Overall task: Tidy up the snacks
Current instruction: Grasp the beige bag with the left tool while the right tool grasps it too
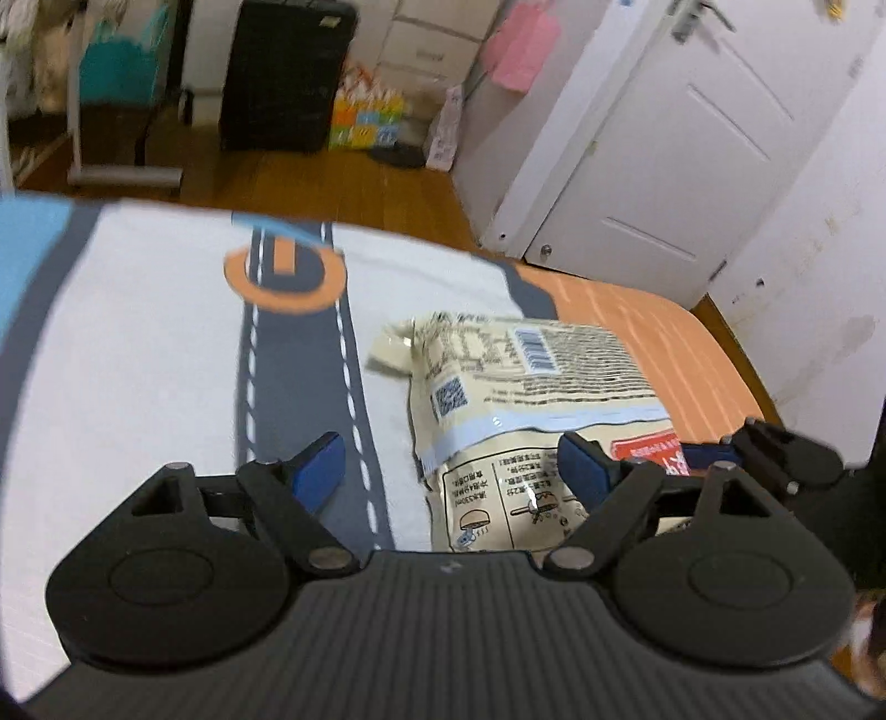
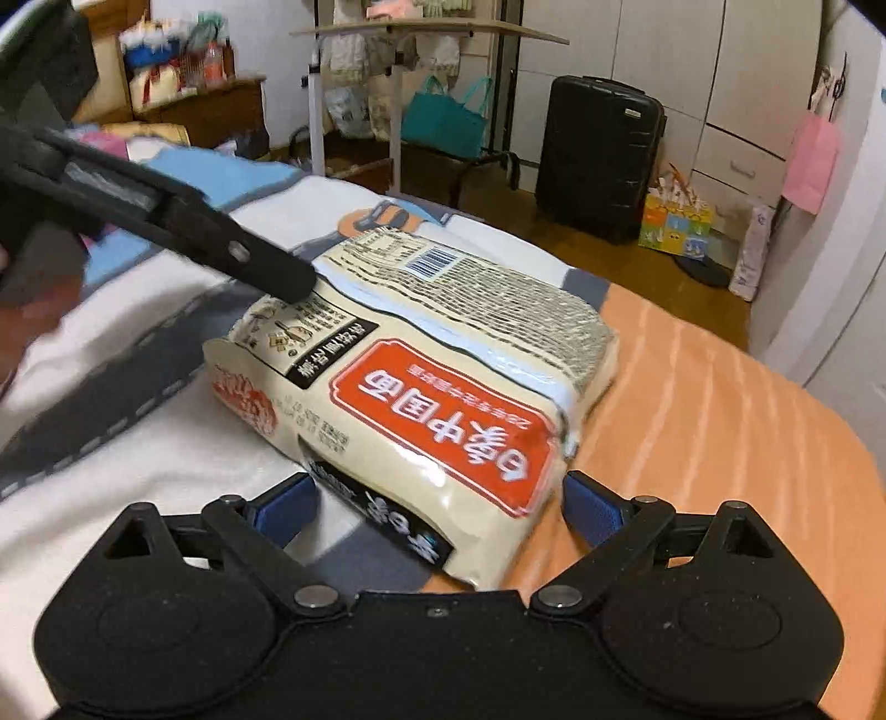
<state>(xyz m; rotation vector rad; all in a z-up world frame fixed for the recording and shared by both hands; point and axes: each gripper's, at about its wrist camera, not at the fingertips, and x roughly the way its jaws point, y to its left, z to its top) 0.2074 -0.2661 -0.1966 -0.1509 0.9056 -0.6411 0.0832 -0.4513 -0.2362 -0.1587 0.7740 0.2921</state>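
Observation:
A big cream snack bag (image 2: pixel 421 365) with a red label and a barcode lies flat on the road-print cover (image 2: pixel 138 454), partly over its orange strip. In the right wrist view my right gripper (image 2: pixel 440 509) is open, and the bag's near end lies between its blue pads. In the left wrist view my left gripper (image 1: pixel 451 468) is open over the bag's (image 1: pixel 526 387) left edge: one pad hangs above the bag, the other above the grey road print. A left gripper finger (image 2: pixel 238 255) reaches over the bag's far left corner. A right gripper finger (image 1: pixel 775 448) shows at the bag's right side.
The cover's far edge (image 1: pixel 421 243) drops to a wooden floor (image 1: pixel 332 183). Beyond it stand a black suitcase (image 2: pixel 598 155), a colourful box (image 2: pixel 673 227), a teal bag (image 2: pixel 443 122) under a folding table (image 2: pixel 432 30), and a white door (image 1: pixel 692 155).

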